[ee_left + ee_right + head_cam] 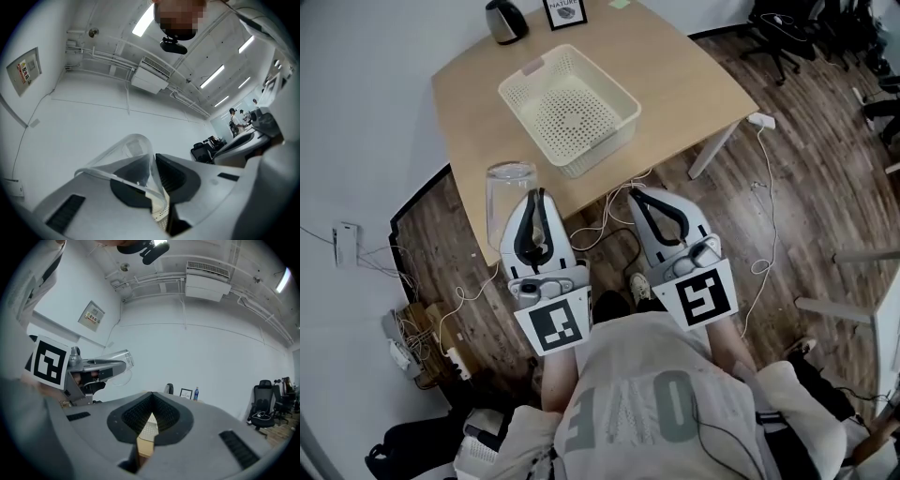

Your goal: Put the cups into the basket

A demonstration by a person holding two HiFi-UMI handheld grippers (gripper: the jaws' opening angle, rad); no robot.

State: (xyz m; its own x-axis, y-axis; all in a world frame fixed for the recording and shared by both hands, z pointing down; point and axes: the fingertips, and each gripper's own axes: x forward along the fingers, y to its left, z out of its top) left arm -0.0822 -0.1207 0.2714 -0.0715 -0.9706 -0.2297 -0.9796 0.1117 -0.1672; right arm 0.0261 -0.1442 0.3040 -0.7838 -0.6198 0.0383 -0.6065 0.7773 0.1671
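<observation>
Cup (510, 199) of clear plastic is held in the left gripper (536, 202), its thin wall pinched flat between the clenched fingers (180, 171), as the left gripper view shows with the cup (129, 157) jutting out past the tips. From the head view it hangs over the near-left edge of the table (694, 75), close to the near corner, with wood floor showing just to its left.

The right gripper (636, 194) is just right of the left one, over the table's near edge. Its fingers (136, 416) are closed tip to tip on nothing (only a sliver of basket and table shows through the gap below the tips).

The basket (606, 79) stands in the middle of the table, well beyond both grippers, turned so that one corner points toward them and its open top faces up. A band of bare table lies between its near corner and the fingertips, and a wider bare stretch runs from its right rim to the table's right edge. At the far edge stand a kettle (504, 21) and a picture frame (566, 11), apart from the basket. Cables (614, 234) trail on the floor by the near edge.
</observation>
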